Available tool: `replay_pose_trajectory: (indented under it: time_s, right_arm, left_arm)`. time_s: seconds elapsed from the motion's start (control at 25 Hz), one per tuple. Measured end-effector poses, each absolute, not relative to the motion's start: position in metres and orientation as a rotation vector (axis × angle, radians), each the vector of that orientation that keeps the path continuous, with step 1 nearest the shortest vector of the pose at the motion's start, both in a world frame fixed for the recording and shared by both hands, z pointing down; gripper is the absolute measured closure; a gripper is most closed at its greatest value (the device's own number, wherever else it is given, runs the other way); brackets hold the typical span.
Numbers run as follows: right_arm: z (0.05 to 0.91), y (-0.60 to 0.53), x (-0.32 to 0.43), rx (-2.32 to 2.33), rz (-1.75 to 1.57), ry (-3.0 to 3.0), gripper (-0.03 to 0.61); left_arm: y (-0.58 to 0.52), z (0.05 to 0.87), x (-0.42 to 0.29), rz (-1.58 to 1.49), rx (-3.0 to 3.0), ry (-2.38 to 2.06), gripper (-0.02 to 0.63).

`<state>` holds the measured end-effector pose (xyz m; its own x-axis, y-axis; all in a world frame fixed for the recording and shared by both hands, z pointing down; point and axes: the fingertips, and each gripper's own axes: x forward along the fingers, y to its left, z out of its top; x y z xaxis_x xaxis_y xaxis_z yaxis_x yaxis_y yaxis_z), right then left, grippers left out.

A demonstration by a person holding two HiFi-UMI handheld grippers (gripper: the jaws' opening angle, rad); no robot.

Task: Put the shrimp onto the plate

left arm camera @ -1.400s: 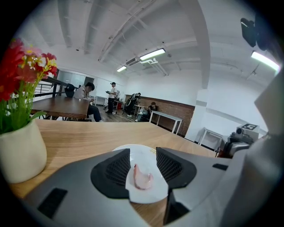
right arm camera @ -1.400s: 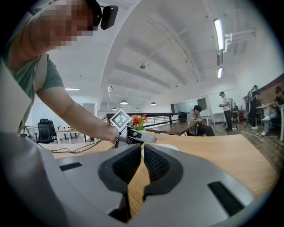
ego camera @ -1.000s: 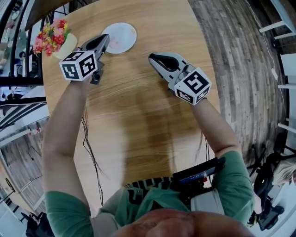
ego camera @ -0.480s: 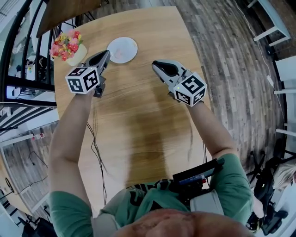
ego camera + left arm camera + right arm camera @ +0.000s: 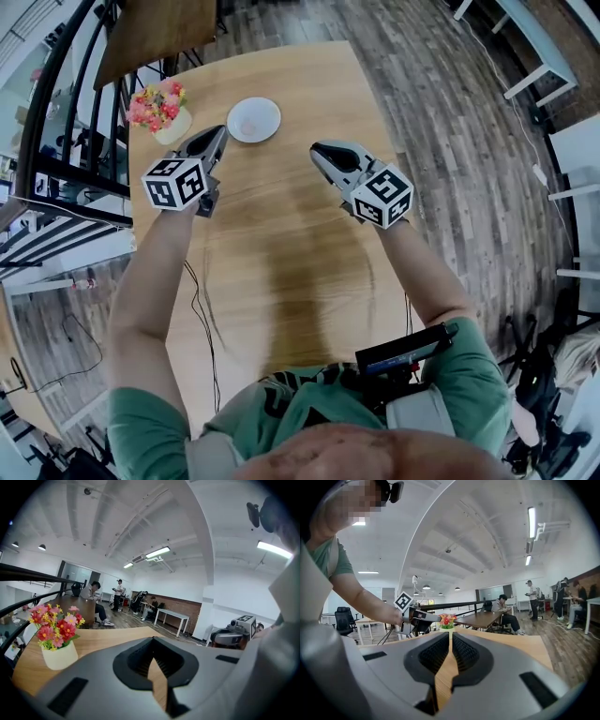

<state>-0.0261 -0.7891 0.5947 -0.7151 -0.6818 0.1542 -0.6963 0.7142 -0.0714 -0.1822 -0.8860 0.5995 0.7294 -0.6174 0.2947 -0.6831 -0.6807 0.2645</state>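
Observation:
The white plate (image 5: pixel 254 119) lies at the table's far end; I cannot make out a shrimp on it or anywhere else. My left gripper (image 5: pixel 217 137) hovers just short of the plate's left edge, its jaws shut with nothing between them. In the left gripper view the left gripper (image 5: pixel 152 640) shows only bare table in the slit. My right gripper (image 5: pixel 320 150) hangs to the right of the plate, also shut and empty. In its own view the right gripper (image 5: pixel 450 633) points towards the left gripper (image 5: pixel 425 616).
A pot of red and pink flowers (image 5: pixel 159 108) stands at the far left corner of the wooden table (image 5: pixel 281 262), close to my left gripper. A black railing (image 5: pixel 66 169) runs along the left edge. Cables hang off the near left side. People sit at other tables farther off.
Both grippers have risen off the table and drawn slightly towards each other, staying shut. The table and plate now look smaller and farther below.

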Motion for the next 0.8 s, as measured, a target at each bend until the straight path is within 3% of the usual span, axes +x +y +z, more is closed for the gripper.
replay_pose_trajectory:
  time_s: [0.8]
  right_arm:
    - [0.495,-0.647,-0.036,1.121,0.185,-2.814,0.569]
  left_arm:
    - [-0.728,0.484,-0.223,0.159,2.617,-1.029,0.611]
